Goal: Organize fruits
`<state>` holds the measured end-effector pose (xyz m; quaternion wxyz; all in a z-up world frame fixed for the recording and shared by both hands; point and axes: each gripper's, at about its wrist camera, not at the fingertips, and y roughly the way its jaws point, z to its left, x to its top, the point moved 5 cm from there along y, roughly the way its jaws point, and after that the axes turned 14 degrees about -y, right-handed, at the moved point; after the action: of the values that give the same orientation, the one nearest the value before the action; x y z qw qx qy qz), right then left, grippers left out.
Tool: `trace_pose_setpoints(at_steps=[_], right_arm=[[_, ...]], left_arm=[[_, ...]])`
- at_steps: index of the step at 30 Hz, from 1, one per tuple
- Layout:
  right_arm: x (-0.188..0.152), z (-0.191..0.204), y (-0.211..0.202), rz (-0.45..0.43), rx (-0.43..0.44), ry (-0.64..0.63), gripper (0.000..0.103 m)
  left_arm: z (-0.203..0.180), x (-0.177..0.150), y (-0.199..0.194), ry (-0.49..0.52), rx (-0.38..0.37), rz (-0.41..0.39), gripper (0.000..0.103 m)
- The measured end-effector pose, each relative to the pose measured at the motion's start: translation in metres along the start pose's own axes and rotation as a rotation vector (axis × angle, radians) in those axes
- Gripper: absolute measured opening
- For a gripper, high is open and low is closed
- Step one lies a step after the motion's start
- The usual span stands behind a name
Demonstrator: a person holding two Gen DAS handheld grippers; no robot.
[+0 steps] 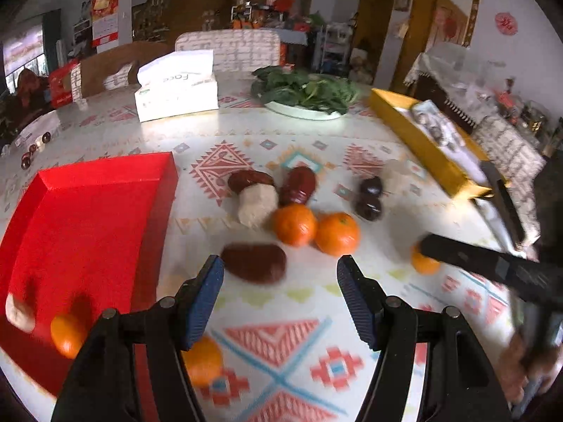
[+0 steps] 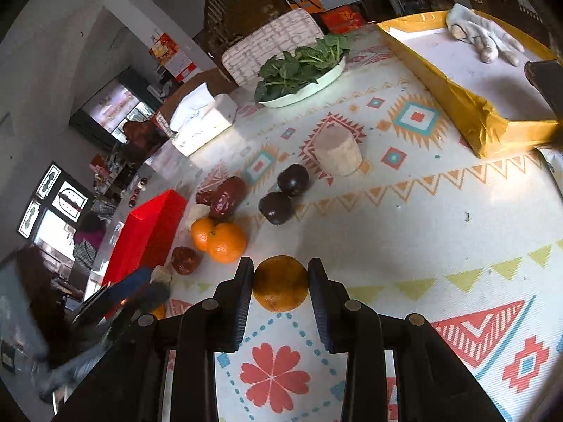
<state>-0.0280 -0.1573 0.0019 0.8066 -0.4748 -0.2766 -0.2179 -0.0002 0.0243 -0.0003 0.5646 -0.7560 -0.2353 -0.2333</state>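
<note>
My left gripper [image 1: 280, 271] is open and empty above the table, just behind a dark red fruit [image 1: 254, 263]. Two tangerines [image 1: 295, 224] lie beyond it, with a dark red date [image 1: 297, 185], a mushroom-shaped piece [image 1: 254, 195] and two dark plums [image 1: 368, 198]. A red tray [image 1: 88, 218] at the left holds a tangerine [image 1: 67, 334] and a pale piece [image 1: 19, 313]. Another tangerine [image 1: 202, 360] lies under my left finger. My right gripper [image 2: 280, 277] is shut on a tangerine [image 2: 280, 283]; it also shows in the left wrist view [image 1: 424, 262].
A yellow tray [image 2: 468, 112] with a white glove [image 2: 485, 38] stands at the right. A plate of greens [image 1: 304, 93] and a tissue box [image 1: 176, 88] stand at the far side. A pale cylinder [image 2: 337, 151] stands mid-table.
</note>
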Motion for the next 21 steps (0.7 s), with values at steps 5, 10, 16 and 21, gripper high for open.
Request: trace_pose_setpoints(at_steps=[5,10,16,21], right_arm=[[-0.002,0.003,0.004,0.012,0.006,-0.021,0.035],[-0.003,0.002,0.010,0.028,-0.001,-0.031,0.035],[-0.005,0.008,0.013,0.030,-0.004,-0.057,0.035],[-0.004,0.017,0.007,-0.005,0.017,-0.059,0.035]], left_arm=[[0.002,0.000,0.025,0.021,0.067,0.042,0.055],[0.006,-0.002,0.018,-0.006,0.044,0.021,0.044],[0.028,0.001,-0.032,-0.139,-0.053,-0.062,0.030],[0.079,-0.004,-0.082,-0.268,-0.076,-0.147,0.029]])
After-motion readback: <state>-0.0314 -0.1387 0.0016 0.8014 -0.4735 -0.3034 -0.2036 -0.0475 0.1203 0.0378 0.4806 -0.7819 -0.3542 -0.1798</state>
